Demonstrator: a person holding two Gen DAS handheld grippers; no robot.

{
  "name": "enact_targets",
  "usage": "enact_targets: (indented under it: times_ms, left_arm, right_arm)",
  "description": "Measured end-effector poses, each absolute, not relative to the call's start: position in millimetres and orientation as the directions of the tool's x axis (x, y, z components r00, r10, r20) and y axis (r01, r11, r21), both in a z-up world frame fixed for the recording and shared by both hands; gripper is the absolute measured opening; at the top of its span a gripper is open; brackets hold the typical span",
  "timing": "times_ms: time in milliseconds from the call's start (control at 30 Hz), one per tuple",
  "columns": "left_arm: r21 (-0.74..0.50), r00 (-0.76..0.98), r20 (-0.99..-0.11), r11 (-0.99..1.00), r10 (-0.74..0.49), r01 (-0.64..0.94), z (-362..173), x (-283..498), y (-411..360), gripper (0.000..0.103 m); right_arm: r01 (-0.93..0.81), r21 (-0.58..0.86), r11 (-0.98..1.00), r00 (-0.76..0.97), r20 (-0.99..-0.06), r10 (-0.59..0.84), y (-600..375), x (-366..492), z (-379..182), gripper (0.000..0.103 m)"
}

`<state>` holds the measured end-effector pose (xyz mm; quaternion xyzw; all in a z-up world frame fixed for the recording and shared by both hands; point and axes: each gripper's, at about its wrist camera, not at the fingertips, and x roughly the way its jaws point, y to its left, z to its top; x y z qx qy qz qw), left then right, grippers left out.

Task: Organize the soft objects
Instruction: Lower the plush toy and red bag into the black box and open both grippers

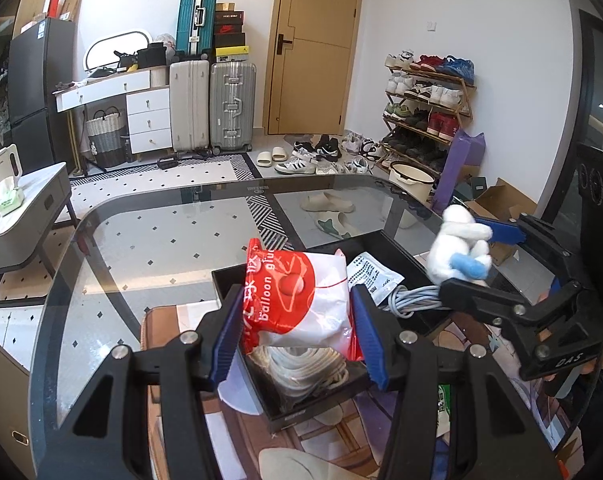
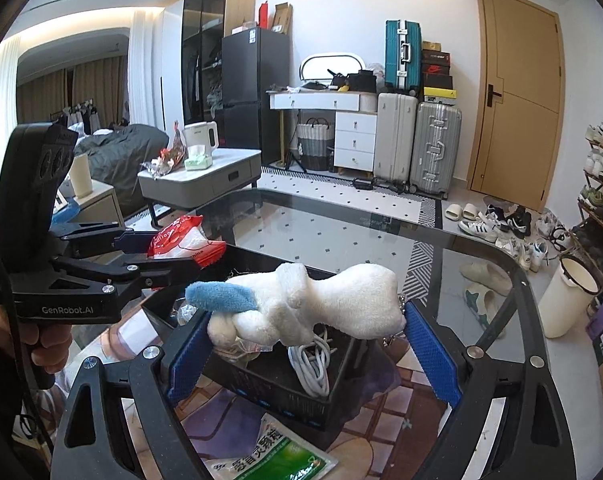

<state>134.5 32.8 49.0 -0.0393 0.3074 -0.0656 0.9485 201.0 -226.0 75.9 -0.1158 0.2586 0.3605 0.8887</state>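
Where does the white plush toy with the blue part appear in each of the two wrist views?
Left wrist view: the white plush toy is at middle right, held in the right gripper above the black box.
Right wrist view: the toy is at lower centre, between the blue fingers.
Shared landmark: the teal suitcase.

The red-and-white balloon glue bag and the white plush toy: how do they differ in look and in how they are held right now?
The balloon glue bag is glossy red-and-white plastic with print; the white plush toy is fuzzy fabric with a blue part. The bag fills a narrower gap in the left gripper; the toy lies stretched sideways across the wider-set right gripper. Shared: both are soft, both are held above the black tray.
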Motion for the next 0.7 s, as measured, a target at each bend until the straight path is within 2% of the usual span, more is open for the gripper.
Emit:
enact_targets:
  times_ms: [700]
  left_arm:
    - [-0.103,0.793,-0.595,0.991,-0.132,0.088,37,152,39,0.053]
  right_arm:
    - [-0.746,-0.139,0.651,0.582,-0.611,0.536,-185,236,44,0.092]
